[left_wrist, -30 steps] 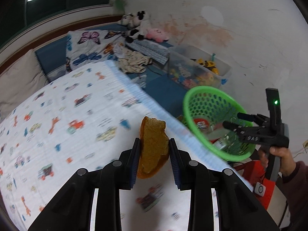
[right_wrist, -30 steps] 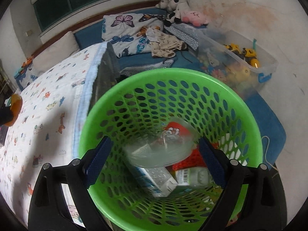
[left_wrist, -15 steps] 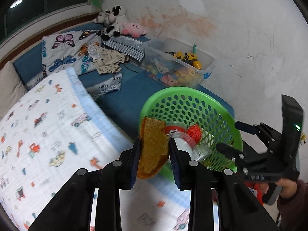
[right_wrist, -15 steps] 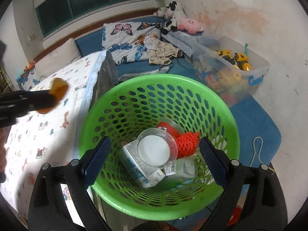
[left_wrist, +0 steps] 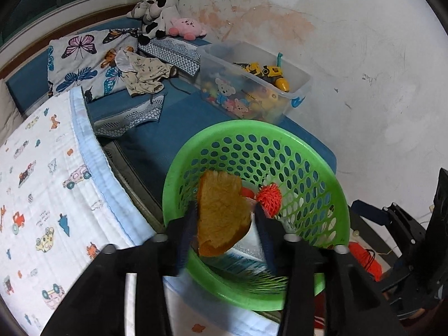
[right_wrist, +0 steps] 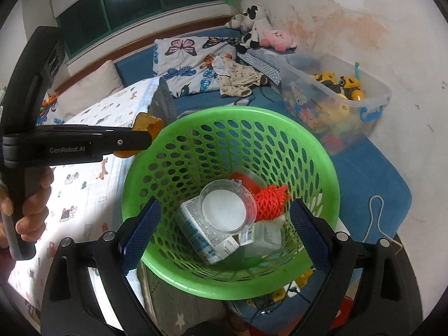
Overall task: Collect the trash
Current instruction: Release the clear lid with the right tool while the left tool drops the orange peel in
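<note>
My left gripper (left_wrist: 224, 224) holds a brown piece of bread (left_wrist: 221, 212) over the near rim of the green perforated basket (left_wrist: 308, 156); its jaws look slightly wider than before, bread still between them. In the right wrist view the left gripper (right_wrist: 145, 140) and the bread (right_wrist: 147, 121) sit at the basket's left rim. My right gripper (right_wrist: 224, 235) is wide open around the green basket (right_wrist: 280, 128), gripping its sides. Inside lie a clear plastic cup (right_wrist: 226, 207), a carton (right_wrist: 196, 232) and an orange net (right_wrist: 270, 198).
A bed with a cartoon-print sheet (left_wrist: 42, 184) lies to the left. A clear toy bin (left_wrist: 252, 84) stands by the wall. Butterfly pillow (left_wrist: 84, 64), clothes and plush toys (left_wrist: 165, 14) sit on blue mats behind.
My left gripper carried the bread from above the bed rightward to over the basket. Its jaws appear to have widened slightly. The basket in the right gripper came closer to the bed.
</note>
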Tool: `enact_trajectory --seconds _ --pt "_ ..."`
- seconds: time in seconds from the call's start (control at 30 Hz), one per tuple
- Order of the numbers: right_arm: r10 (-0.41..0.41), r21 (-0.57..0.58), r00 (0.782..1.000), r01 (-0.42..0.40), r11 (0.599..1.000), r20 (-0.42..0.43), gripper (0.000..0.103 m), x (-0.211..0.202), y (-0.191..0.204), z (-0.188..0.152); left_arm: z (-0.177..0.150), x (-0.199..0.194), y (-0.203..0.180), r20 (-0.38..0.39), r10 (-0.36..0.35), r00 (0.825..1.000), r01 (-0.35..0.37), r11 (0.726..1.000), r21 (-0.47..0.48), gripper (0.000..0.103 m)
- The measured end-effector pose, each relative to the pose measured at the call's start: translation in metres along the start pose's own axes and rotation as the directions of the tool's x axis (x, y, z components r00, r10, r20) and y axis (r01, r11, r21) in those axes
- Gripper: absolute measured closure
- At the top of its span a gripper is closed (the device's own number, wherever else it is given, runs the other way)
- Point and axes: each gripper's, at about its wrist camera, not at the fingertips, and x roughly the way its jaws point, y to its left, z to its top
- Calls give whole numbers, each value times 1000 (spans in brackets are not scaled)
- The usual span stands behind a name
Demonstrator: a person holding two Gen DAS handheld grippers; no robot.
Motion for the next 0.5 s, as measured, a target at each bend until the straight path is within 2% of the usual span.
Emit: enact_trajectory --seconds 0.23,0.5 --pt "9 3 1000 -9 1000 11 11 -4 6 -5 -6 -14 10 24 6 1000 -6 1000 -22 52" --pt "44 -6 999 -44 999 25 10 -14 30 -14 -29 -61 29 83 52 995 -47 997 -61 50"
